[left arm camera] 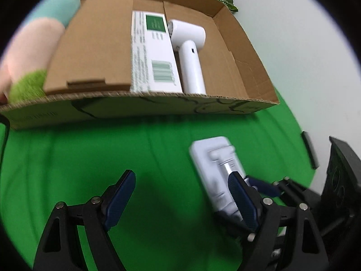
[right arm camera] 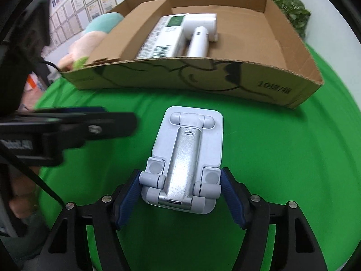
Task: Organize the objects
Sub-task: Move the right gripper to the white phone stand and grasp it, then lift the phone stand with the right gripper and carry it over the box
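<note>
A pale grey folding phone stand (right arm camera: 194, 140) with a metal arm lies flat on the green cloth (right arm camera: 282, 158). My right gripper (right arm camera: 180, 176) is shut on its near end, a blue pad against each side. In the left wrist view the stand (left arm camera: 212, 158) sits at the right, beside my left gripper (left arm camera: 181, 176), which stands open over bare cloth with nothing between its fingers. Beyond lies an open cardboard box (left arm camera: 158, 103) holding a white carton with a green label (left arm camera: 153, 52) and a white hair dryer (left arm camera: 189, 63).
A pastel plush toy (left arm camera: 33, 45) leans against the box's left side. Leafy plants (right arm camera: 291, 6) stand behind the box by the white wall. My left gripper (right arm camera: 90, 122) reaches in from the left in the right wrist view, with a person's hand (right arm camera: 22, 203) below it.
</note>
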Tool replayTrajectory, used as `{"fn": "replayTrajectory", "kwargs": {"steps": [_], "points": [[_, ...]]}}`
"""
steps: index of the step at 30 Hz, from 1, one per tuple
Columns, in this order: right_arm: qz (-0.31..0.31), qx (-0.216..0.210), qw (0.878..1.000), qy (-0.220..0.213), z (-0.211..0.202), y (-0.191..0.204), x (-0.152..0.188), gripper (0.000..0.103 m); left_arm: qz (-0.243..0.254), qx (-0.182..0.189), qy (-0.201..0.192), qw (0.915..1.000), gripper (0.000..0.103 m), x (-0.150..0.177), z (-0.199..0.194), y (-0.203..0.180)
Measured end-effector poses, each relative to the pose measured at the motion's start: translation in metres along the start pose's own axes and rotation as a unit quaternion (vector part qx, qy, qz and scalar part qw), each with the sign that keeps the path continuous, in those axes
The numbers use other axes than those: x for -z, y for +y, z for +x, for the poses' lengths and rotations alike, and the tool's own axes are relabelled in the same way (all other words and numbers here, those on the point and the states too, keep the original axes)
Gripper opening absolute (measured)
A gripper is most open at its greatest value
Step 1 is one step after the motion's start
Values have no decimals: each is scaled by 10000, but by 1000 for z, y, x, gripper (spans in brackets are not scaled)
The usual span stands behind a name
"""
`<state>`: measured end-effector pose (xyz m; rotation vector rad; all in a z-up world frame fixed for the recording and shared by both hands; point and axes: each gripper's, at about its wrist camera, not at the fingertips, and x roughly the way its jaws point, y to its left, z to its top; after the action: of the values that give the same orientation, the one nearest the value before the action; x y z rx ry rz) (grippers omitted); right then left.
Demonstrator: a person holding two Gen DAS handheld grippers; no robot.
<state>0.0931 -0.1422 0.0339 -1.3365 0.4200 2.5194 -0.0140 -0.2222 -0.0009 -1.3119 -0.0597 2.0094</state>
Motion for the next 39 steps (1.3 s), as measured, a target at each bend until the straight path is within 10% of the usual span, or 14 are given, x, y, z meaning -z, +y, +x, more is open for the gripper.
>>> {"fn": "replayTrajectory", "kwargs": {"steps": [14, 18, 39], "points": [[219, -1403, 9898, 70, -4, 16, 6, 67, -368, 838, 208, 9956, 66, 11, 6, 6], [80, -1437, 9896, 46, -6, 26, 7, 67, -530, 748, 230, 9955, 42, 14, 2, 14], [-342, -722, 9722, -2202, -106, 44, -64, 63, 902, 1133, -1107, 9832, 29, -67, -114, -66]]}}
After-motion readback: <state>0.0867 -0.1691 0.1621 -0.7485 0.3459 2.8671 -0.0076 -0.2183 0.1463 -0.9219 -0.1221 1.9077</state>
